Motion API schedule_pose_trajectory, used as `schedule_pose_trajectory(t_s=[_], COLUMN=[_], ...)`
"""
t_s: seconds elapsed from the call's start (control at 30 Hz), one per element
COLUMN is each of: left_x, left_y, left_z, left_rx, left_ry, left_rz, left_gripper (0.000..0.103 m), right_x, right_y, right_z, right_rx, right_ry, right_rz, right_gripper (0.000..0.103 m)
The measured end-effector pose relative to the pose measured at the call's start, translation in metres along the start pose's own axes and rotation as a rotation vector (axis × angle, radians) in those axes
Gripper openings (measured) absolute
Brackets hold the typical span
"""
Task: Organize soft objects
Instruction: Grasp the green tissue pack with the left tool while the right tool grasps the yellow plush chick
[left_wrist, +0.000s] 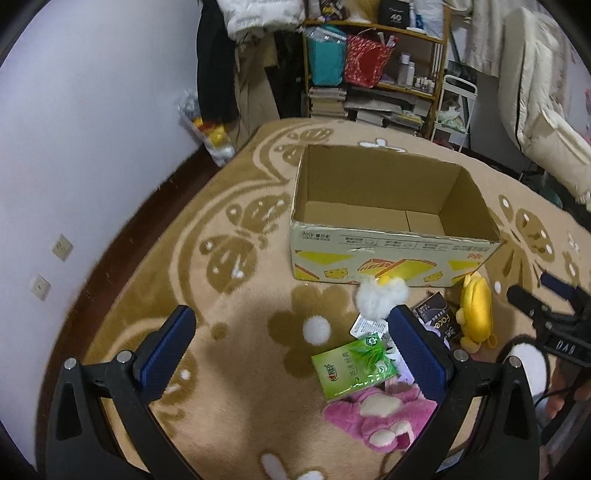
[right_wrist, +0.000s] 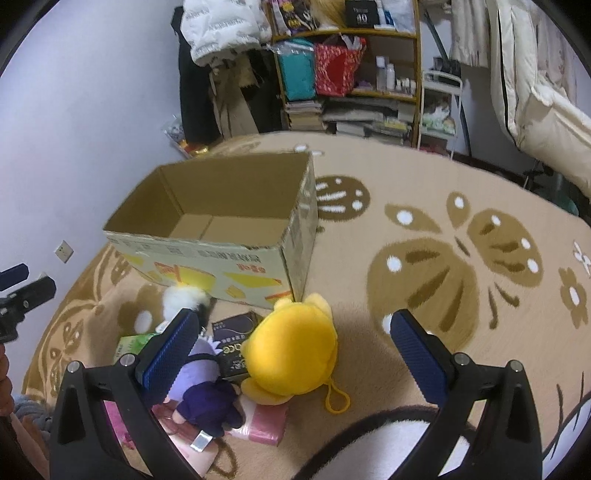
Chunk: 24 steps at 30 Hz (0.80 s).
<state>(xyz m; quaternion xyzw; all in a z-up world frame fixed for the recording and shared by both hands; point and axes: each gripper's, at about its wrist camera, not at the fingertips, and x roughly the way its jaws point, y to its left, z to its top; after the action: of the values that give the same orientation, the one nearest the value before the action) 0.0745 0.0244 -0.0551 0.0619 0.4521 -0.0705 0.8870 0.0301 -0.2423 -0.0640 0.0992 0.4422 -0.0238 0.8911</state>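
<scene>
Left gripper (left_wrist: 291, 345): jaws spread wide with nothing between them; black frame, blue pads with a fine knurled grain; it hovers over the rug in front of the box.
Right gripper (right_wrist: 295, 349): jaws likewise wide apart and holding nothing; the yellow plush lies on the rug below the gap.
Cardboard box (left_wrist: 391, 254): open-topped, plain brown corrugated inside, printed pale outside with yellow cheese-like wedges; it stands on the rug, nothing visible inside.
Yellow plush toy (right_wrist: 291, 350): rounded, smooth short pile, small ears, a thin yellow cord loop at its near end; it lies just in front of the box's right corner.
White fluffy toy (left_wrist: 382, 297): long shaggy fur, touching the box's front wall.
Pink plush (left_wrist: 384, 417): fuzzy, with cream patches, lying nearest the left gripper, partly under the green packet.
Purple doll (right_wrist: 207, 391): dark purple body, pale lilac hair, partly hidden by the right gripper's left finger.
Green packet (left_wrist: 354, 365): glossy, flat, rectangular.
Black packet (left_wrist: 437, 321): glossy, gold lettering, wedged between the yellow plush and the doll.
Pink plastic-wrapped pack (right_wrist: 264, 421): shiny, under the doll and the yellow plush.
Rug (left_wrist: 236, 369): tan deep pile with brown butterfly and flower shapes.
Shelf (left_wrist: 384, 70): wooden, crowded with bags, books, bottles, beyond the rug.
</scene>
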Motion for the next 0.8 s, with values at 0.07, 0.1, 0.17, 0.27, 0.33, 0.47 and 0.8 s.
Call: schedule_pose_trajectory(t_s=[0.07,0.1,0.17,0.27,0.33,0.47,0.8], left_x=[0.012,0.018,0.032,0.048,0.055,0.070,0.109], left_y=[0.003,0.004,0.003,0.003,0.001,-0.007,-0.025], left_z=[0.002,0.003,0.003,0.002,0.000,-0.003,-0.012], left_rx=[-0.014,-0.017,-0.024,-0.026,-0.021,0.007,0.095], left_ry=[0.023,0.037,0.079,0.125,0.149,0.184,0.279], left_rz=[-0.006,-0.009,-0.009,-0.015,-0.017,-0.017,-0.011], left_gripper=[0.103,0.103,0.103,0.103,0.103,0.103,0.103], right_x=[0.008,0.012,0.019,0.030,0.039,0.053,0.078], right_y=[-0.001,-0.001,-0.001,-0.002,-0.003,-0.005,-0.011], right_z=[-0.001,-0.001,-0.002,-0.004,-0.004,-0.005,-0.008], right_rx=[0.006,0.008,0.010,0.010,0.012,0.022,0.047], right_ry=[0.024,0.035,0.052,0.078,0.098,0.135,0.211], right_rz=[0.005,0.007,0.008,0.010,0.013,0.020,0.034], right_gripper=[0.103,0.103,0.103,0.103,0.103,0.103,0.101])
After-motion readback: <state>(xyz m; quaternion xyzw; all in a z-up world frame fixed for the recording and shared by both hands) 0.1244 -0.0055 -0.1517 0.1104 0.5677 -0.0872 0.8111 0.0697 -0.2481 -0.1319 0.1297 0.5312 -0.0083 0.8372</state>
